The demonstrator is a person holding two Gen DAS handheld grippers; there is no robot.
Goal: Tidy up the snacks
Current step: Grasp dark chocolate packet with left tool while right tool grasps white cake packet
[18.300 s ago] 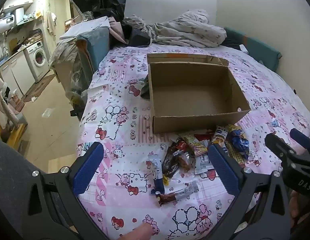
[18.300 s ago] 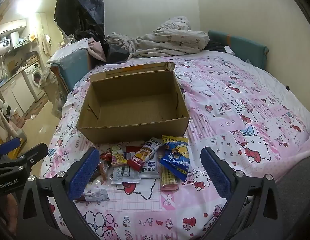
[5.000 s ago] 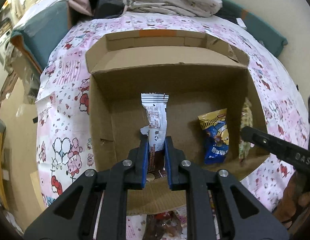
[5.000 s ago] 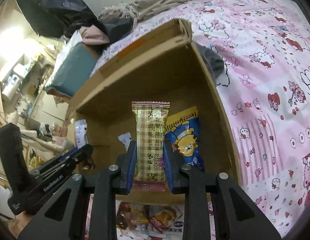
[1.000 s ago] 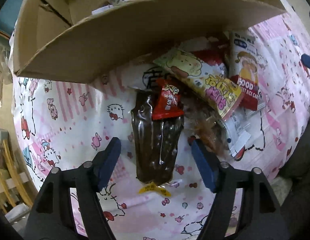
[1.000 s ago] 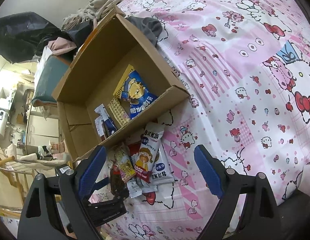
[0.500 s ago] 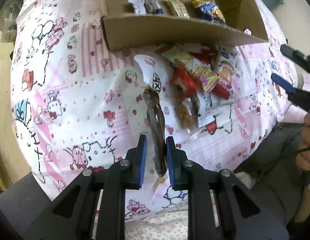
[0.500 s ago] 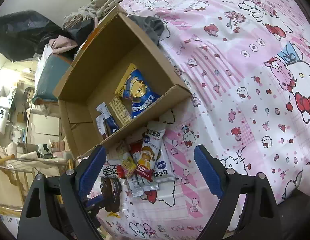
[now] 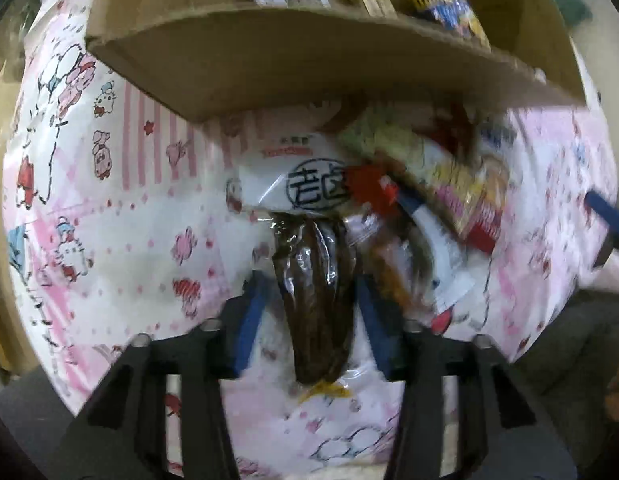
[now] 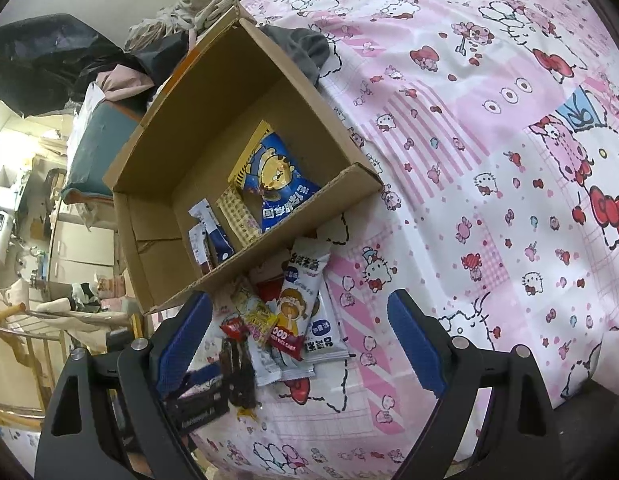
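Observation:
My left gripper (image 9: 309,300) is open, its blue pads either side of a dark brown snack packet (image 9: 315,300) that lies on the bed sheet. The packet also shows in the right wrist view (image 10: 239,376), beside the left gripper's black body (image 10: 197,404). A pile of snack packets (image 9: 441,184) lies just in front of the cardboard box (image 9: 269,64). The box (image 10: 213,136) holds a blue-yellow bag (image 10: 277,188) and several small packets (image 10: 211,236). My right gripper (image 10: 301,344) is open and empty above the pile (image 10: 289,316).
The pink cartoon-print bed sheet (image 10: 489,160) spreads to the right. Crumpled bedding and dark clothes (image 10: 169,32) lie behind the box. The bed's left edge drops to a cluttered floor with a rack (image 10: 21,320).
My left gripper has opened: half a second ago it was shut on the dark packet and held high, now it is low near the box with the packet lying between its pads.

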